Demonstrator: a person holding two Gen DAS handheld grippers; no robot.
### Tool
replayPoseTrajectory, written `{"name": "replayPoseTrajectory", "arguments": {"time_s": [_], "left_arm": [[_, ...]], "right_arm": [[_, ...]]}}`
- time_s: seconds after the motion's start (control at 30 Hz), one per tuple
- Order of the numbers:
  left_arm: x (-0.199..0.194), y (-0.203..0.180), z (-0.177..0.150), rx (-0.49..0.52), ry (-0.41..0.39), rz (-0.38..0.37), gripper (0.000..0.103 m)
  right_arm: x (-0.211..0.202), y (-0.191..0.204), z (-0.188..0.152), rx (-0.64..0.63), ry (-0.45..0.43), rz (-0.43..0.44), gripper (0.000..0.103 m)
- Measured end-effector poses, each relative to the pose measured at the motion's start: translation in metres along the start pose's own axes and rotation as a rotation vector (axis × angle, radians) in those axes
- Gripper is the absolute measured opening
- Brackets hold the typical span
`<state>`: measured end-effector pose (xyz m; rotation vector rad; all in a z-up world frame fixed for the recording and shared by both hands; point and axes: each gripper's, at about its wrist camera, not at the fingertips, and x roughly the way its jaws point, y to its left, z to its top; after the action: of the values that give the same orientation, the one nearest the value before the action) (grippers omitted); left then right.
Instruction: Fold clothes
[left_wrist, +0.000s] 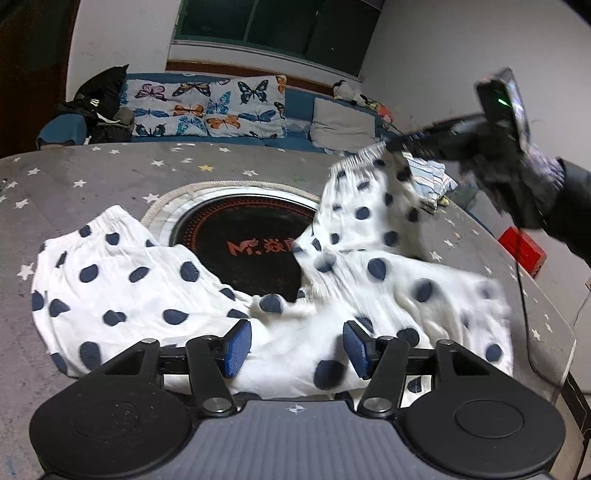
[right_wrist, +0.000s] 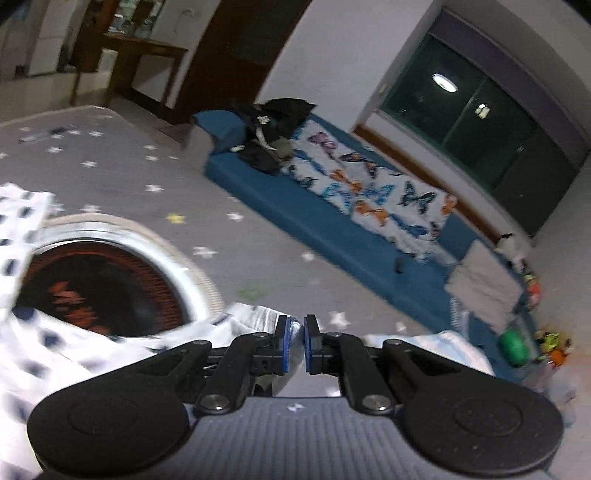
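Observation:
White trousers with dark blue dots (left_wrist: 155, 288) lie spread on a grey star-patterned table cover (left_wrist: 92, 177). My left gripper (left_wrist: 297, 347) is open, low over the near middle of the garment, its blue pads on either side of the cloth. My right gripper (left_wrist: 391, 147) shows in the left wrist view at upper right, shut on the ribbed waistband (left_wrist: 354, 158) and lifting that side off the table. In the right wrist view the right gripper (right_wrist: 294, 347) pinches the waistband edge (right_wrist: 258, 317), and the dotted cloth (right_wrist: 55, 354) hangs blurred at lower left.
A round black hotplate with red lettering (left_wrist: 251, 243) sits in the table's middle, partly under the trousers. A red box (left_wrist: 522, 251) lies at the right edge. A blue sofa with a butterfly blanket (left_wrist: 207, 107) and dark clothes (left_wrist: 99, 103) stands behind.

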<state>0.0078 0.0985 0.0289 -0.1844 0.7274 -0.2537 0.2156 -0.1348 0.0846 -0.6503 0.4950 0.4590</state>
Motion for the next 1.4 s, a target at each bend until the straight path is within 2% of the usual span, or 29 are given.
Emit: {"name": "replayPoseTrajectory", "arguments": {"time_s": [0.17, 0.27, 0.4, 0.57, 0.7, 0.73, 0.9, 0.97, 1.13, 1.27, 1.4], "left_arm": [[0.011, -0.009, 0.002, 0.025, 0.022, -0.020, 0.059], [0.017, -0.014, 0.001, 0.041, 0.034, -0.033, 0.060], [0.018, -0.011, 0.004, 0.041, 0.037, -0.035, 0.060], [0.010, 0.001, 0.014, 0.025, 0.007, -0.004, 0.060], [0.003, 0.023, 0.028, -0.004, -0.033, 0.082, 0.060], [0.003, 0.030, 0.031, -0.011, -0.038, 0.112, 0.060], [0.006, 0.068, 0.044, -0.035, -0.049, 0.272, 0.058], [0.009, 0.082, 0.049, -0.041, -0.051, 0.337, 0.058], [0.021, 0.111, 0.057, -0.022, -0.059, 0.475, 0.059], [0.036, 0.127, 0.058, -0.028, -0.005, 0.506, 0.059], [0.045, 0.137, 0.057, -0.028, 0.035, 0.501, 0.053]], "right_arm": [[0.041, -0.024, 0.000, 0.009, 0.027, -0.105, 0.007], [0.075, -0.039, -0.012, 0.072, 0.103, -0.135, 0.009], [0.092, -0.052, -0.030, 0.186, 0.140, -0.100, 0.011], [0.084, -0.048, -0.045, 0.272, 0.153, 0.029, 0.013], [0.083, -0.034, -0.053, 0.327, 0.187, 0.163, 0.015], [0.086, -0.029, -0.053, 0.329, 0.193, 0.173, 0.018], [0.092, -0.018, -0.060, 0.341, 0.217, 0.179, 0.025], [0.092, -0.018, -0.062, 0.345, 0.219, 0.178, 0.031], [0.093, -0.019, -0.065, 0.366, 0.218, 0.181, 0.035], [0.095, -0.020, -0.065, 0.373, 0.216, 0.179, 0.038], [0.096, -0.021, -0.066, 0.379, 0.214, 0.176, 0.042]]}}
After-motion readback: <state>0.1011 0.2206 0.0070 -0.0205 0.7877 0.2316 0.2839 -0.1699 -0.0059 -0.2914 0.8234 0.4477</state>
